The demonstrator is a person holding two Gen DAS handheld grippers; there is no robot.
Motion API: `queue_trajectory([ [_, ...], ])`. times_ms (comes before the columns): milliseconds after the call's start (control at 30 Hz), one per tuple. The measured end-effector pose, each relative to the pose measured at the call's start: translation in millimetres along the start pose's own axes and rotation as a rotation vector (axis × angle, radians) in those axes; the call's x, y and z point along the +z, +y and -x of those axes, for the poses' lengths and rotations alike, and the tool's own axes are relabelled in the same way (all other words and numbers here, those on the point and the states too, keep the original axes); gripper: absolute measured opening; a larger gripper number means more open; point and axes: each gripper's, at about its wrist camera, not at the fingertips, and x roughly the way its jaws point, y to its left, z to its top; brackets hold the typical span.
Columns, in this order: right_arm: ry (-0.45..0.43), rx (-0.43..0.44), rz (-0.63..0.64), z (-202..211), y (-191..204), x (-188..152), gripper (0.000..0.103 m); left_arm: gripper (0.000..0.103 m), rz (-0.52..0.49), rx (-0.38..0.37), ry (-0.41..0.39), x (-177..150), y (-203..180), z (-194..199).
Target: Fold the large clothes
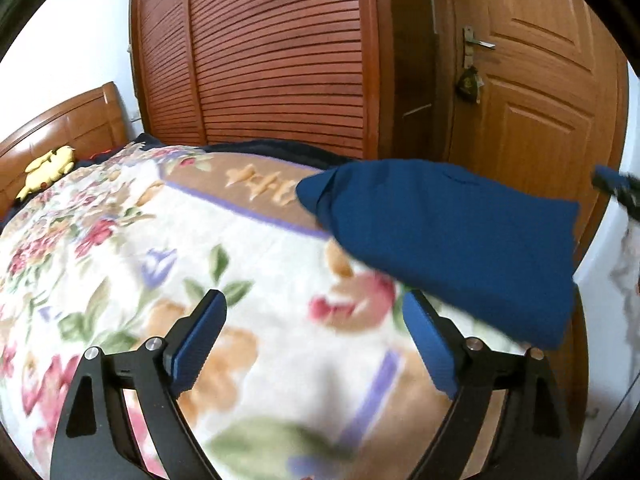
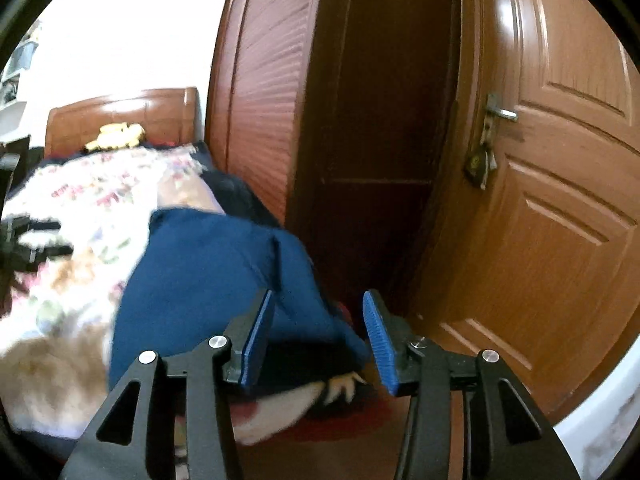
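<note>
A dark blue garment (image 1: 440,232) lies folded in a thick bundle at the right edge of the bed, on the floral blanket (image 1: 160,240). My left gripper (image 1: 315,300) hangs open over the blanket, just left of the bundle, with nothing between its fingers. In the right wrist view the same blue garment (image 2: 208,272) drapes over the bed's edge. My right gripper (image 2: 319,297) stands open at its near right corner, with its left finger (image 2: 258,332) in front of the cloth and no pad pressing on it. The picture is motion-blurred.
A wooden headboard (image 1: 68,120) with a yellow plush toy (image 1: 48,168) stands at the far left. A louvred wardrobe (image 1: 272,60) runs behind the bed. A wooden door (image 2: 560,200) with a handle and hanging keys (image 2: 480,160) is close on the right.
</note>
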Motion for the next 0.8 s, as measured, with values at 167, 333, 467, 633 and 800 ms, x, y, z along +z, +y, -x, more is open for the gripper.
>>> queue_trajectory([
  [167, -0.016, 0.073, 0.023, -5.6, 26.5, 0.0, 0.048, 0.093, 0.03, 0.001, -0.001, -28.0, 13.5, 35.5],
  [333, 0.104, 0.114, 0.025, -61.3, 25.5, -22.9, 0.048, 0.103, 0.053, 0.029, -0.01, -54.5, 26.5, 72.2],
  [467, 0.201, 0.072, -0.025, -113.8, 14.9, -37.3, 0.048, 0.103, 0.035, 0.071, -0.04, -69.5, 29.5, 101.1],
  [633, 0.228, 0.071, -0.061, -124.3, -3.7, -41.6, 0.048, 0.103, 0.071, 0.088, -0.057, -83.8, 40.5, 128.1],
  [800, 0.226, 0.032, -0.008, -104.1, 3.2, -29.2, 0.049, 0.103, 0.109, 0.124, -0.069, -94.9, 51.8, 143.5],
])
